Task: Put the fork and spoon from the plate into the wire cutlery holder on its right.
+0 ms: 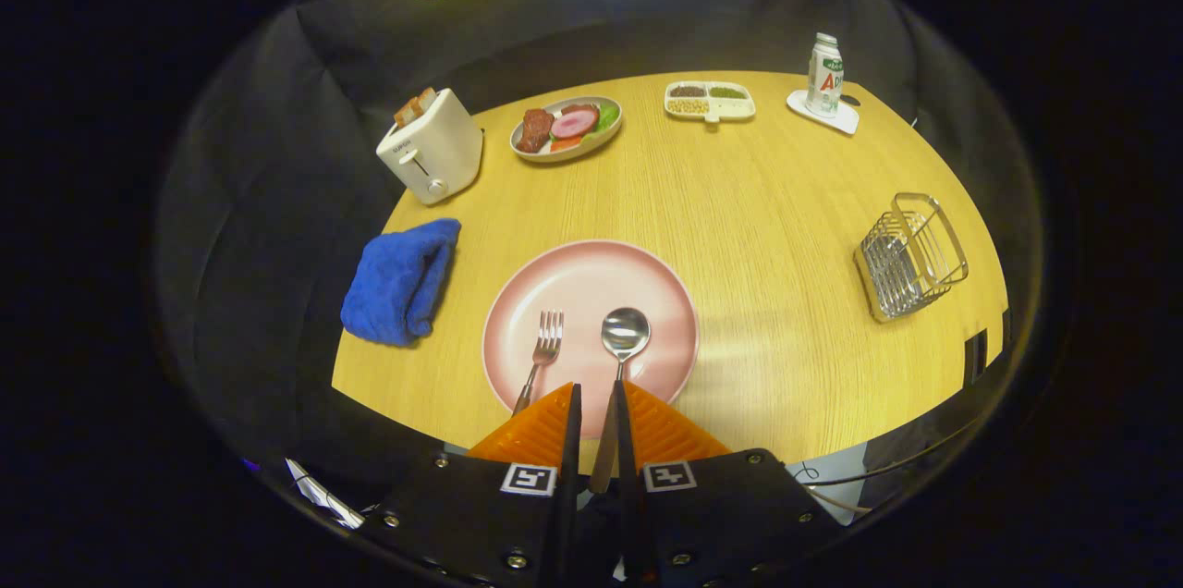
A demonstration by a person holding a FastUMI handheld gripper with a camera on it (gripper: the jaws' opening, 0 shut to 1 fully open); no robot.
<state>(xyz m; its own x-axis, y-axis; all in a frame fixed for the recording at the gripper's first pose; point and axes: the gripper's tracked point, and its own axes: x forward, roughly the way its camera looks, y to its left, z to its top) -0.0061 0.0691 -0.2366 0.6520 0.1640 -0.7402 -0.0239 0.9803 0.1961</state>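
A white toaster point(430, 149) holds bread in its slot. Right of it, an oval dish point(566, 129) carries meat and greens, and a divided tray point(710, 101) holds grains. The pink plate point(591, 322) bears the fork point(542, 357) and spoon point(623, 336). The wire cutlery holder point(910, 255), far right, stands empty. The gripper point(594, 412) points forward low over the plate's near rim, fingers nearly together around the spoon's handle; whether they press it, I cannot tell.
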